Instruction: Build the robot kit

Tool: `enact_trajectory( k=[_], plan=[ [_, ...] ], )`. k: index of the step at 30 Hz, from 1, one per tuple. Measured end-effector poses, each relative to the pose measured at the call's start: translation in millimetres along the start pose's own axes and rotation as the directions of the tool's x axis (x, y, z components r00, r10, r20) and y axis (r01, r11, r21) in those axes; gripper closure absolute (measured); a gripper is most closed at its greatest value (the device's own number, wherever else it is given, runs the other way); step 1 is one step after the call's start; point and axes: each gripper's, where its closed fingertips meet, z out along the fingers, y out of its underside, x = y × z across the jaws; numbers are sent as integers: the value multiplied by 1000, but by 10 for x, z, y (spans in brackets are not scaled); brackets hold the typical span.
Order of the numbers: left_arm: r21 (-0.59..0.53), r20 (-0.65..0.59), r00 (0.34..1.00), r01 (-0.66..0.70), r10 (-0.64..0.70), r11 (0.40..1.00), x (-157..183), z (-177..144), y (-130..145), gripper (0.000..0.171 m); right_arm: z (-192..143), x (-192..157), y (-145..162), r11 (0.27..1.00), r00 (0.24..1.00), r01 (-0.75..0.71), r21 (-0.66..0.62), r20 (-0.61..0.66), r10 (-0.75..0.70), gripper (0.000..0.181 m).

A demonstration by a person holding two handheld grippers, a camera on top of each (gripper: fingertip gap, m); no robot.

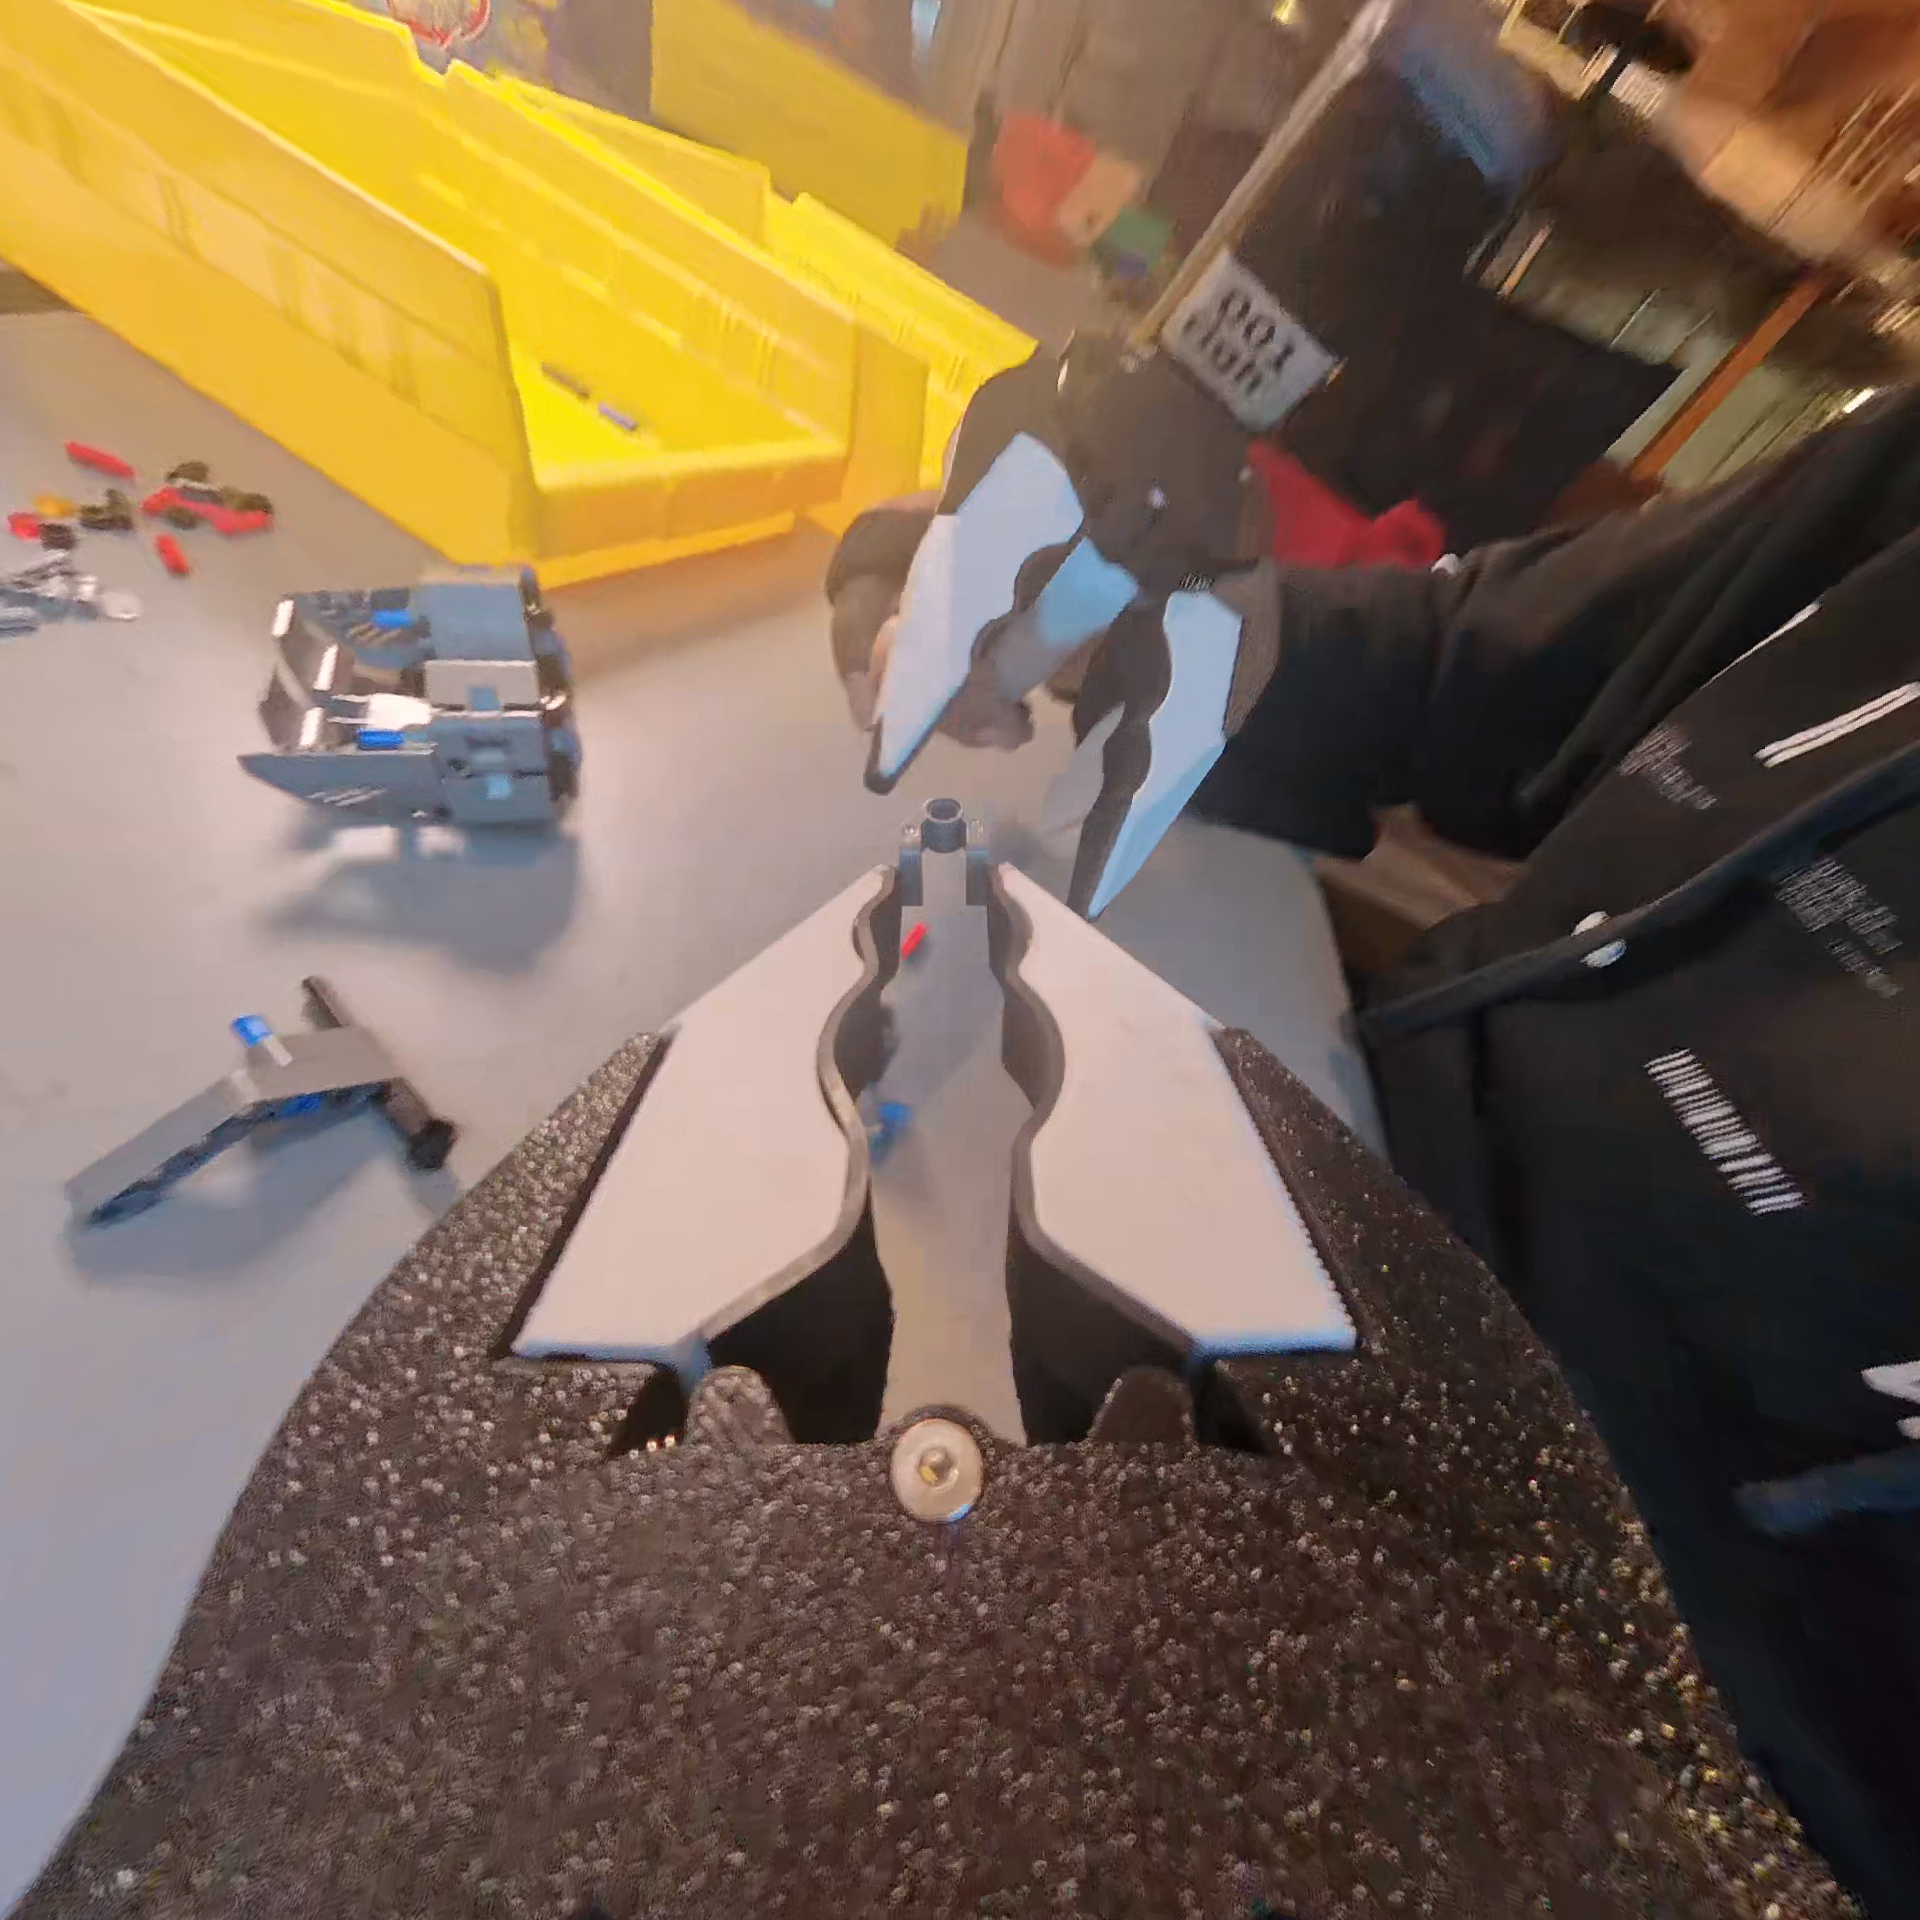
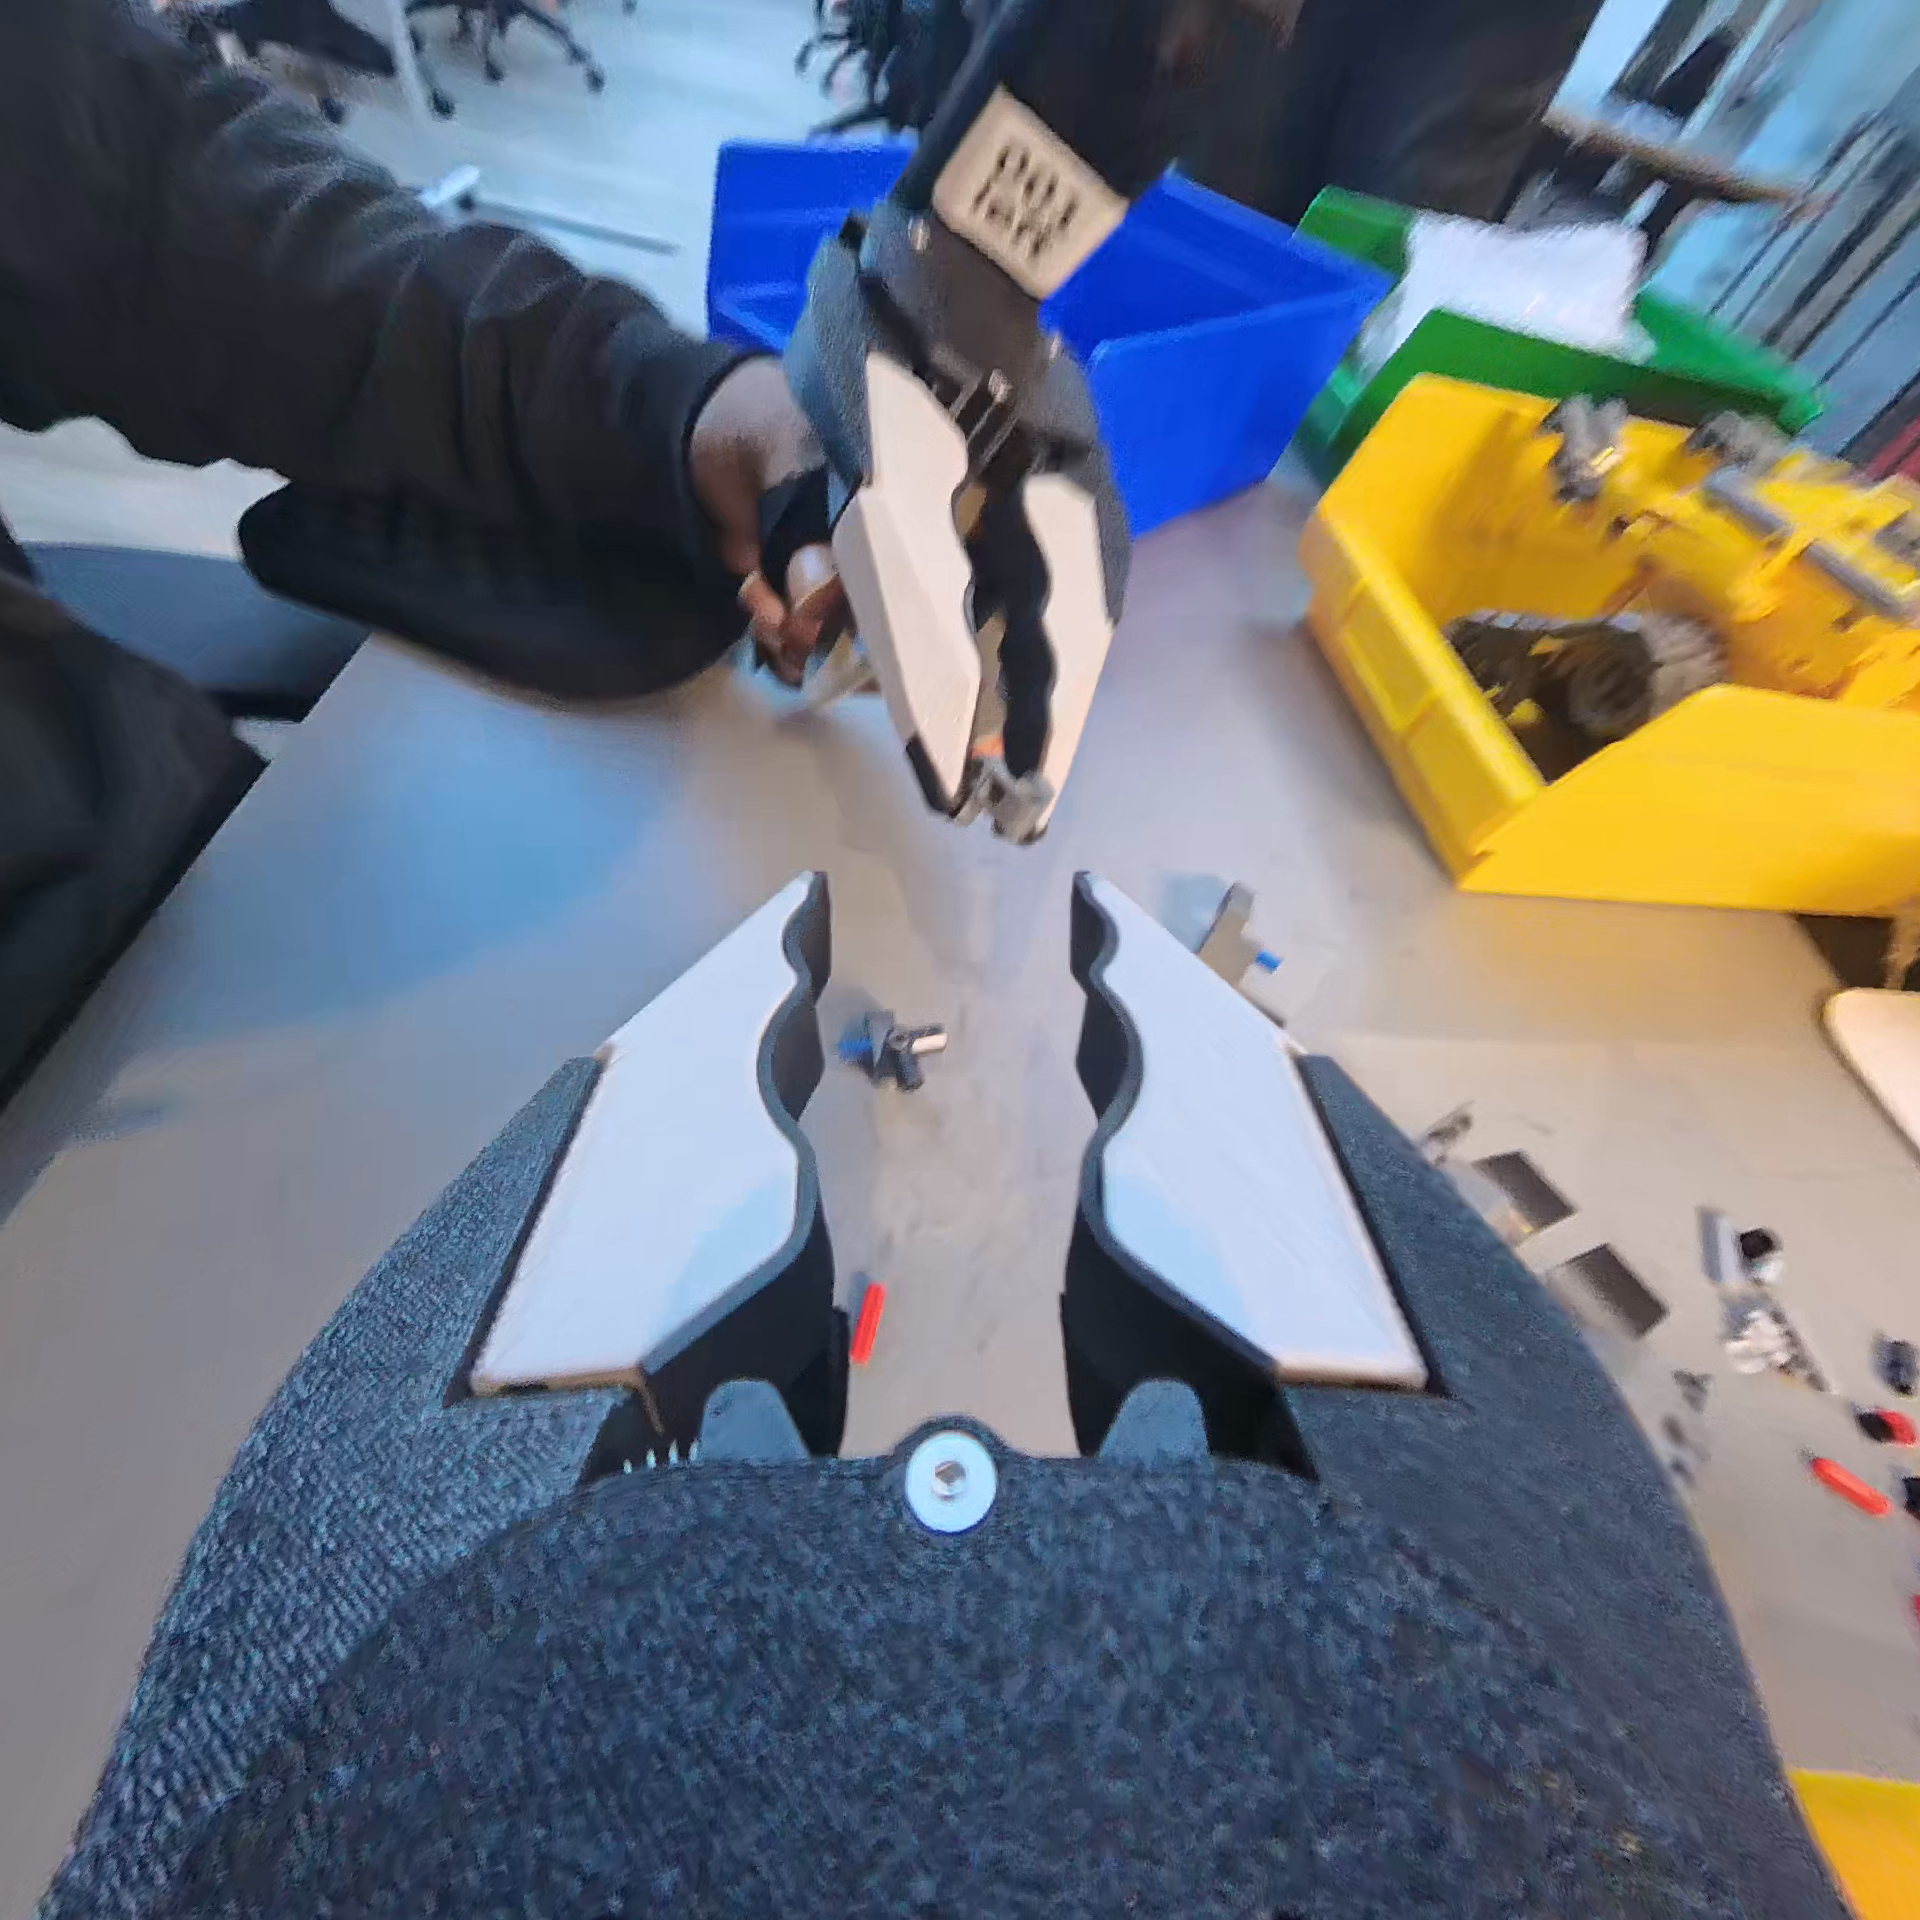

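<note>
My left gripper [image 1: 942, 883] is shut on a small dark grey brick piece [image 1: 940, 836] with a round socket on top, held above the grey table [image 1: 156, 935]. In the right wrist view the left gripper [image 2: 997, 816] hangs tip-down with that piece [image 2: 1013, 800] between its tips. My right gripper [image 2: 951, 883] is open and empty, its tips just below the left one. In the left wrist view the right gripper [image 1: 987, 842] straddles the held piece without touching it. A small dark piece with a blue pin [image 2: 894, 1044] and a red pin [image 2: 865, 1320] lie on the table beneath.
A grey brick-built model [image 1: 416, 696] and a grey arm part with a blue pin [image 1: 260, 1101] lie to the left. Loose red and black pieces [image 1: 135, 509] are scattered there. Yellow bins [image 1: 623, 343] stand behind; yellow [image 2: 1403, 644], blue [image 2: 1195, 343] and green [image 2: 1558, 364] bins stand at the right. Less than 4 cm separates the two grippers' tips.
</note>
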Motion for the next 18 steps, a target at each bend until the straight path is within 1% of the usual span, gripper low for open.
enact_trajectory(
  k=[2, 4, 6, 8, 13, 18],
  plan=[
    [53, -71, 996, 59, -55, 997, 89, 65, -48, 156, 3, 33, -119, 997, 997, 42, 60, -60, -38, 137],
    [89, -132, 986, 117, -105, 989, 158, 118, -86, 156, -3, 38, -206, 992, 993, 79, 94, -93, -71, 148],
    [123, -194, 968, 183, -157, 975, 204, 133, -132, 156, -16, -3, -255, 987, 990, 120, 107, -92, -111, 157],
    [135, -251, 949, 229, -190, 964, 246, 122, -159, 156, -43, -19, -298, 982, 985, 150, 118, -104, -138, 159],
    [151, -317, 920, 289, -230, 946, 278, 98, -200, 156, -85, -32, -328, 976, 981, 176, 127, -100, -164, 163],
    [157, -319, 918, 298, -237, 941, 264, 83, -204, 156, -87, -24, -323, 976, 983, 169, 136, -99, -157, 164]
  ],
)
